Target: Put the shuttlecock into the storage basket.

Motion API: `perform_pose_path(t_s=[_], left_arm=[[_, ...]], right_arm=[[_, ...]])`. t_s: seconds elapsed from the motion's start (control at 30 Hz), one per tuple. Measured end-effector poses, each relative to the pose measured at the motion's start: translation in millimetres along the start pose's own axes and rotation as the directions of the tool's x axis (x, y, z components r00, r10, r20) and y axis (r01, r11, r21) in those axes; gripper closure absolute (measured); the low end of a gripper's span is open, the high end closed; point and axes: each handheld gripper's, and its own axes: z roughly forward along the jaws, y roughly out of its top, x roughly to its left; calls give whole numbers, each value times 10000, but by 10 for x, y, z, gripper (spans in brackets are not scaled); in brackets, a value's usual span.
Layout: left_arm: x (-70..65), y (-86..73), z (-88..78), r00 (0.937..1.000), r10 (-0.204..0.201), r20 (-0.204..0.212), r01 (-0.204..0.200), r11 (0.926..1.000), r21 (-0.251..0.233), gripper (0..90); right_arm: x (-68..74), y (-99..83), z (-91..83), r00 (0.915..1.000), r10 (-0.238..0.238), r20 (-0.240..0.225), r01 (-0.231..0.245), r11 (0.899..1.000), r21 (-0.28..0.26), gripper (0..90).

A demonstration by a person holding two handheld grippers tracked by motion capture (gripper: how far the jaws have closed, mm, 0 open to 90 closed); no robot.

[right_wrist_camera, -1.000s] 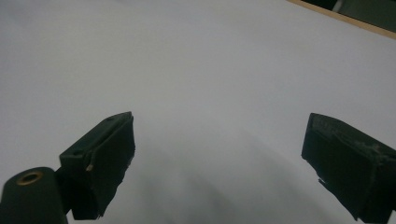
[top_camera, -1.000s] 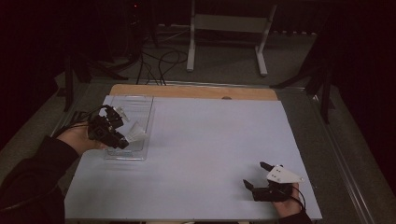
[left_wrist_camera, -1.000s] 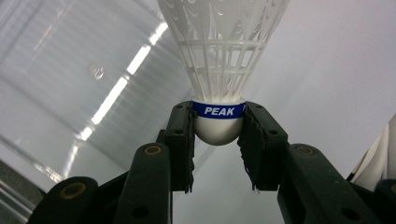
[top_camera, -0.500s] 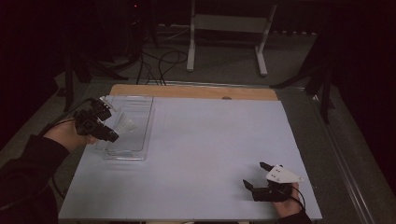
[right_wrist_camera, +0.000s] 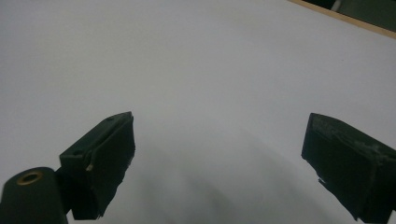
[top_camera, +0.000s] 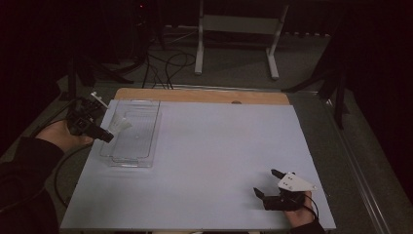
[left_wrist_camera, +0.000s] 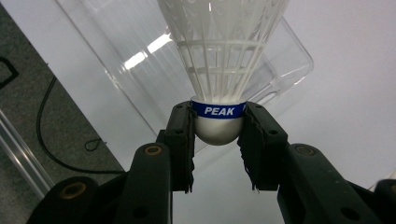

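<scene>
The white plastic shuttlecock [left_wrist_camera: 219,70] with a blue band is pinched at its rounded cork base between the jaws of the left gripper [left_wrist_camera: 217,135], above the clear plastic tray [top_camera: 141,122].

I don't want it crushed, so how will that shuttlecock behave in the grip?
The shuttlecock is probably very light. Its thin white lattice skirt looks easily bent. The left claw pinches the rounded cap, which may slip or pivot.
</scene>
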Motion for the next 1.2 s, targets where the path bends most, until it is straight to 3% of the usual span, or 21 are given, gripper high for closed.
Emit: perform_pose_path(t_s=[0.23, 0.5, 0.73, 1.03, 1.07, 1.2], left_arm=[[90, -27, 53, 9998, -200, -83, 201, 9998, 89, 665], [185, -69, 172, 10000, 6, 30, -6, 10000, 7, 665], [220, -124, 315, 9943, 1045, 188, -1047, 9945, 64, 666], [266, -184, 439, 9910, 1315, 250, -1318, 9912, 144, 665], [270, -204, 476, 9872, 1577, 223, -1580, 9874, 128, 665], [286, -215, 520, 9853, 1693, 227, -1696, 9854, 131, 665]], right_arm=[[2, 1, 1, 10000, 0, 9, 0, 10000, 14, 95], [1, -2, 4, 10000, 5, -23, -5, 10000, 33, 96], [-2, -6, 2, 10000, 29, -48, -29, 10000, 37, 96], [5, 4, -10, 10000, -1, -26, 0, 10000, -77, 96], [5, 3, -9, 10000, 13, -29, -13, 10000, -62, 96], [4, 1, -6, 10000, 26, -29, -26, 10000, -56, 96]])
